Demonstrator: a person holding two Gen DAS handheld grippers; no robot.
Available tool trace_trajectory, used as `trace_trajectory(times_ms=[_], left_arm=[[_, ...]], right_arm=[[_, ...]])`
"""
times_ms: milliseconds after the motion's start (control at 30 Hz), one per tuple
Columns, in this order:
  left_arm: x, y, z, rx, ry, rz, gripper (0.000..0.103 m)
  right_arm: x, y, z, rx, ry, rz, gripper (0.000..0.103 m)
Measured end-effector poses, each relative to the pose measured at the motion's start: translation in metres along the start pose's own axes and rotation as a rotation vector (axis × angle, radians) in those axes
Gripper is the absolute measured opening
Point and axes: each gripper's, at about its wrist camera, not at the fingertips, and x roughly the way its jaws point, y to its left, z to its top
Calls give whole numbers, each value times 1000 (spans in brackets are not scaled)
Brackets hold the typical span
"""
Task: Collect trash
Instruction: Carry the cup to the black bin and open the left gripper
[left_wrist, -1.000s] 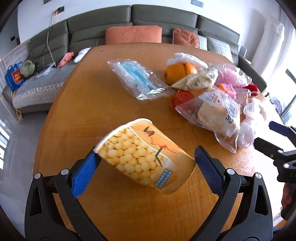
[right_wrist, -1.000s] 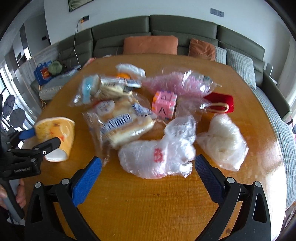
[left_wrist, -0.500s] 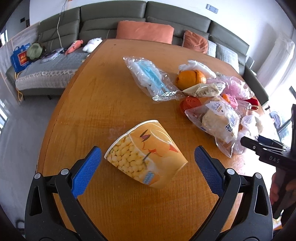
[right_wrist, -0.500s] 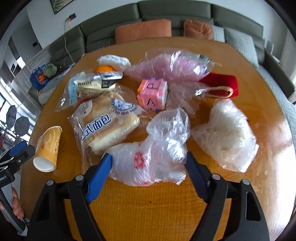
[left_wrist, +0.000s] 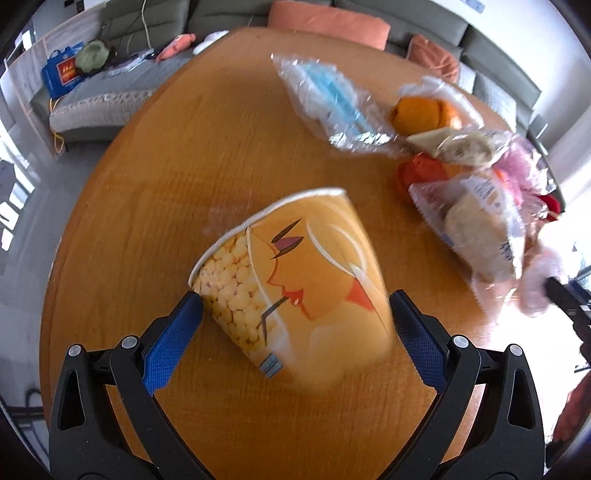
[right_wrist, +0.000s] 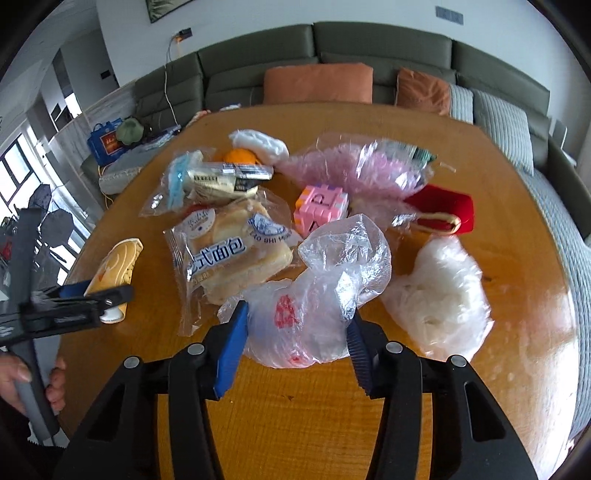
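Your left hand-held gripper is spread wide, its blue pads flanking the paper cup lying on its side on the worktop; squeeze gently so the thin wall doesn't crumple. Your right hand-held gripper is clenching on the crumpled plastic bag beside the bread packet; pinch deep, then lift. Half a second ago those jaws stood wider around the bag, and the cup sat farther from your left pads.
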Motion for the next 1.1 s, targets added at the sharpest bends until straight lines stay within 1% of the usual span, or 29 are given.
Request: trace_trajectory(times_ms=[33, 67, 100, 267, 300, 433, 533, 633, 733, 900, 1067, 1100], left_arm=[[1, 0, -1, -5, -2, 7, 96], [-1, 1, -2, -4, -12, 5, 91], [-2, 1, -2, -2, -17, -5, 90], [-16, 2, -2, 22, -56, -29, 75], [-19, 4, -2, 25, -63, -31, 74], [-37, 18, -3, 19, -114, -45, 73], [-45, 33, -5, 15, -137, -56, 73], [-46, 50, -6, -7, -133, -69, 72], [-53, 71, -7, -32, -144, -79, 72], [-72, 115, -10, -98, -182, -60, 72], [-96, 171, -22, -185, -228, 0, 72], [-100, 183, -25, -204, -234, 14, 72]], right_arm=[[-4, 0, 2, -4, -10, 1, 52], [-7, 1, 4, -7, -18, 1, 52], [-12, 2, 6, -14, -35, 3, 52], [-29, 14, 19, -31, -82, 29, 52], [-32, 18, 21, -34, -89, 34, 52], [-38, 41, 30, -63, -119, 54, 52], [-40, 63, 37, -87, -139, 73, 52], [-38, 86, 44, -104, -139, 104, 52], [-34, 115, 51, -143, -131, 130, 52], [-22, 172, 60, -232, -113, 185, 52], [-10, 231, 63, -323, -90, 267, 52], [-6, 248, 64, -351, -84, 293, 52]])
